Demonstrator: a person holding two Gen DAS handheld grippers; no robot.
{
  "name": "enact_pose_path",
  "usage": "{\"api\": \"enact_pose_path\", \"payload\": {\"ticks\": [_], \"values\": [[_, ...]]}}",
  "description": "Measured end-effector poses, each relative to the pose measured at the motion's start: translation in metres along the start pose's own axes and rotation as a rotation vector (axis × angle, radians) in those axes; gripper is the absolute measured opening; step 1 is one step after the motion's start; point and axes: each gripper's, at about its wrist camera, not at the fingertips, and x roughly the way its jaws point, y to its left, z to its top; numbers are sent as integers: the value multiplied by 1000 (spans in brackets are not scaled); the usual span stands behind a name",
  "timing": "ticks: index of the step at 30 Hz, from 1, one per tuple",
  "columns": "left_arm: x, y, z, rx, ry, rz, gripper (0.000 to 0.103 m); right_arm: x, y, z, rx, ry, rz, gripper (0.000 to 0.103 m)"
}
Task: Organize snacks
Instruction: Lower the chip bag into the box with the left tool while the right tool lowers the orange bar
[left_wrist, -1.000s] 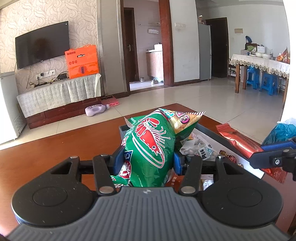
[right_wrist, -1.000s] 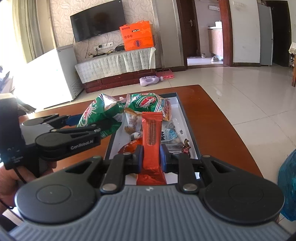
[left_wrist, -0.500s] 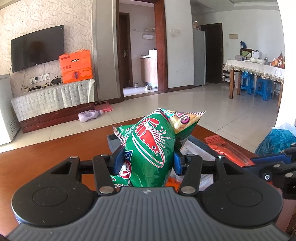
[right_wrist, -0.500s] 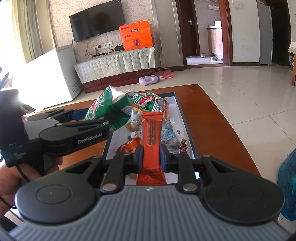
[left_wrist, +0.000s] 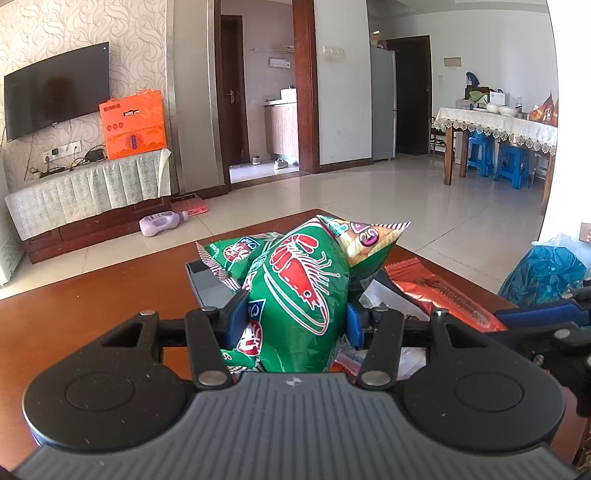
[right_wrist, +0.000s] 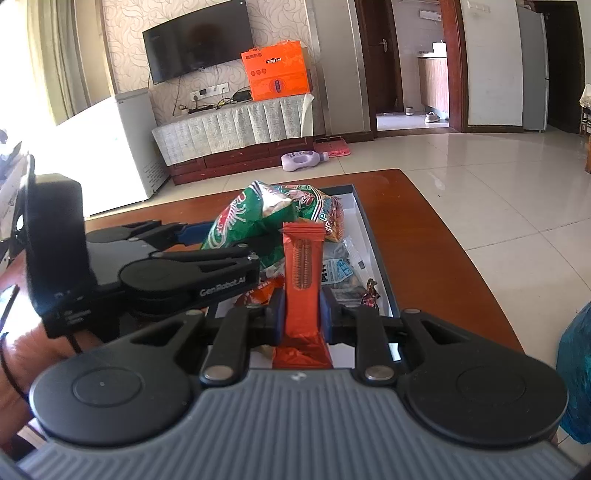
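Compared w/ a sec ago, both claws have come up a bit and the left one swung so more of the tray's far end shows behind its bag; grips haven't changed. Left claw (left_wrist: 293, 319) is pinching the green shrimp chip bag (left_wrist: 299, 291), crinkly shiny foil, puffed up, held above the tray (left_wrist: 201, 280). Bag blocks most of what's in the tray, and its bottom is cut off by the claw body. Second green bag (left_wrist: 231, 258) lies at the tray's far end. Right claw (right_wrist: 302, 319) is pressed tight on the orange wafer bar (right_wrist: 302, 266), flat rectangular wrapper w/ crimped top edge, standing upright over the tray's near end on the brown wood tabletop (right_wrist: 439, 251). Small wrapped bits in the tray, too blurry to ID.
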Motion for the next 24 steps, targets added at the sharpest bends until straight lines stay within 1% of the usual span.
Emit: {"api": "enact_pose_path", "payload": {"ticks": [10,16,22,24], "values": [[25,-4,1,18,-8,-1,58,3,4,-1,-11,12,-1,23],[40,-6,-1,28,-15,14,59,6,5,1,-8,21,-11,23],[45,-9,-3,39,-20,15,60,10,9,2,-7,24,-19,23],[46,-9,-3,38,-16,16,62,11,11,2,-8,26,-22,23]]}}
